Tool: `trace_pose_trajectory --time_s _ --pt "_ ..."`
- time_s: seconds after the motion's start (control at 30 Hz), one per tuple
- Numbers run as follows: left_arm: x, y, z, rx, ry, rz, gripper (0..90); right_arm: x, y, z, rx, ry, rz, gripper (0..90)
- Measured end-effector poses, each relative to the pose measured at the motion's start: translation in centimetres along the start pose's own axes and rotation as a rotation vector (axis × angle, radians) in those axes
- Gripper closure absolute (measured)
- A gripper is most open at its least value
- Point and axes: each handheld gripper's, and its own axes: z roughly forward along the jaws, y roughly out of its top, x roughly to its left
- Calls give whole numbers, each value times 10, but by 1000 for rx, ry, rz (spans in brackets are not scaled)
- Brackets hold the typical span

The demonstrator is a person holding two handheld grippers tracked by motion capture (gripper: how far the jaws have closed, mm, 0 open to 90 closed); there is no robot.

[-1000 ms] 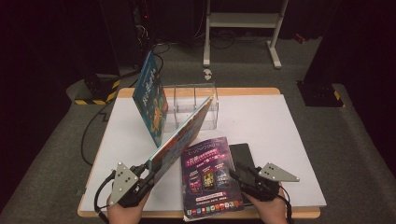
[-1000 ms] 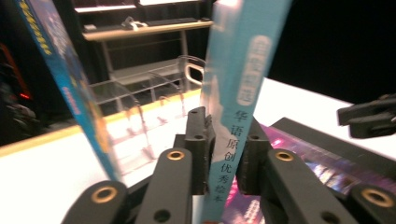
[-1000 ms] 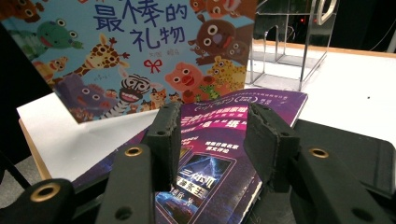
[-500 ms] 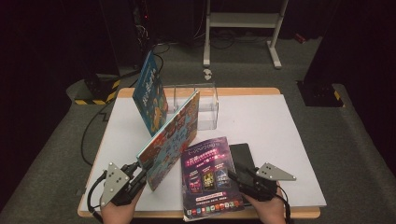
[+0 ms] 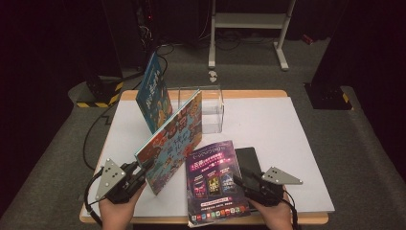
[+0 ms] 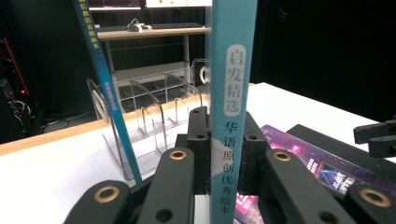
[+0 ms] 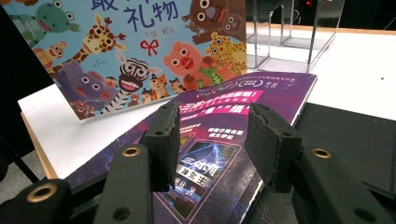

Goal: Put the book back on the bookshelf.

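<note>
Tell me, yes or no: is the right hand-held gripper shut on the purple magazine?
No. The right hand-held gripper has its jaws apart above the purple magazine, which lies flat on the table with nothing clamped.

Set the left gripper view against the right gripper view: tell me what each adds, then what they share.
Left gripper view: the left gripper shut on the teal spine of the cartoon picture book, and a thin blue book standing tilted by the clear acrylic divider rack. Right gripper view: that picture book's animal cover, and the right gripper with open jaws over the purple glossy magazine. Shared: the rack, the magazine and the white table.
</note>
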Motion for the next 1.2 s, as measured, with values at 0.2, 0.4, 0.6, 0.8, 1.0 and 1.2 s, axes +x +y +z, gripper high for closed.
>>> trace_pose_trajectory --time_s 0.2,0.4,0.6,0.8,1.0,1.2 --pt "3 7 9 13 -4 9 755 0 -1 1 6 1 3 538" --pt "6 10 23 23 -45 9 745 0 -1 1 8 1 2 537" --pt "6 12 31 9 -38 13 787 0 -1 1 9 4 1 536" --pt "5 21 40 20 -53 23 808 1 -1 0 8 6 3 537" --pt "12 39 33 31 -33 27 810 0 0 -2 3 5 4 539" --pt "28 42 8 9 43 -15 810 0 0 -2 0 11 9 541"
